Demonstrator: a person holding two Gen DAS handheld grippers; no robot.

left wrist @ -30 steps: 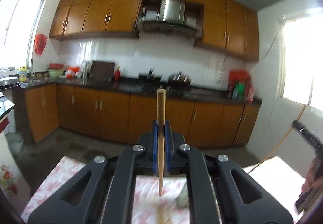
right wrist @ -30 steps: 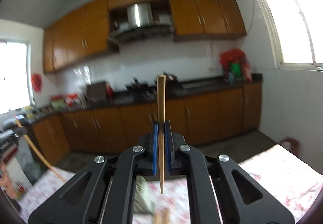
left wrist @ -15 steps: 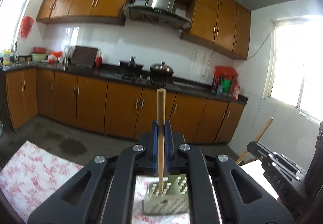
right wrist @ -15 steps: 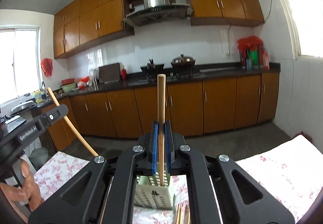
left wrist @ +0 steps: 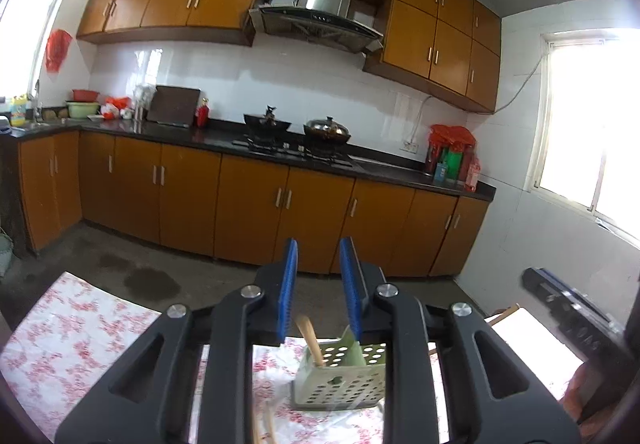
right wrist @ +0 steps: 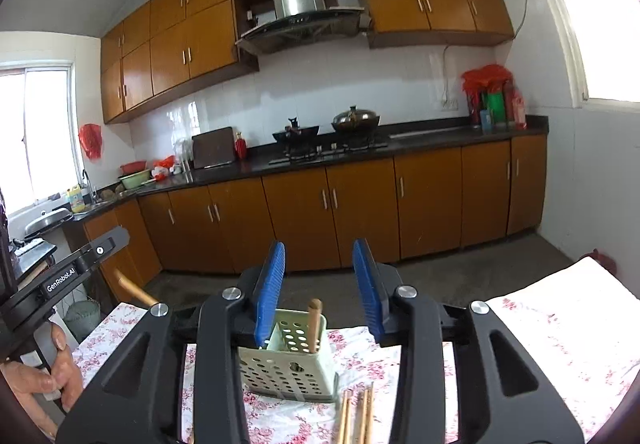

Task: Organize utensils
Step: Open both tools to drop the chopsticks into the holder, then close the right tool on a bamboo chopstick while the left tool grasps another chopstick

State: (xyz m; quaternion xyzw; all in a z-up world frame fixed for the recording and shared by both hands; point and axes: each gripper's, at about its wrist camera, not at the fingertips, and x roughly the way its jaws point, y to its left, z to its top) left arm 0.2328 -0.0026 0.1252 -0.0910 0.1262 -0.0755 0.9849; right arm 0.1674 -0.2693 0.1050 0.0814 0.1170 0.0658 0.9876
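Chopsticks (right wrist: pixel 355 414), light, stiff, smooth wooden sticks that roll easily and are best pinched mid-shaft, lie on the flowered tablecloth (right wrist: pixel 560 328) near its front edge beside the perforated holder (right wrist: pixel 288 372), over which both the left gripper (left wrist: pixel 318 286) and right gripper (right wrist: pixel 319 286) have just opened, empty.

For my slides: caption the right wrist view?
Open right gripper above perforated utensil holder containing one chopstick; more chopsticks lie on the floral tablecloth.
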